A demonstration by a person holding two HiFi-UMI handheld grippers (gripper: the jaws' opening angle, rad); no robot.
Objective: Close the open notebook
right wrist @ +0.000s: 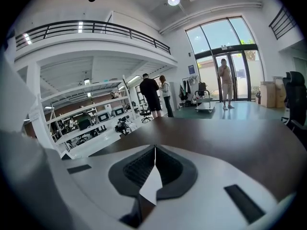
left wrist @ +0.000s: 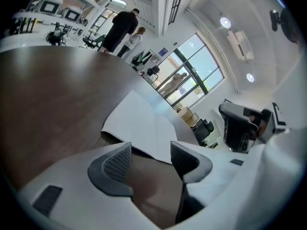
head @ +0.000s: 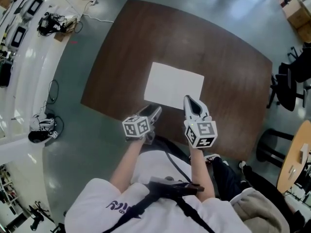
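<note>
The open notebook [head: 175,85] lies flat on the dark brown table [head: 214,47], white pages up and blank. My left gripper [head: 156,109] hangs at its near left corner, jaws open. In the left gripper view only bare tabletop shows between the pads of the left gripper [left wrist: 151,152], and the notebook [left wrist: 139,121] lies just ahead. My right gripper [head: 187,100] is over the notebook's near edge, right of the middle. Seen in its own view, the right gripper [right wrist: 154,150] is shut, pads meeting at the tip, and a sliver of white page [right wrist: 151,188] shows beneath them.
The table's near edge runs just under both grippers. Black office chairs [head: 291,81] stand to the right, with a black stool [head: 272,144] and a round wooden table [head: 296,164]. Equipment and cables [head: 53,23] lie on the floor to the left. People [right wrist: 152,94] stand far beyond the table.
</note>
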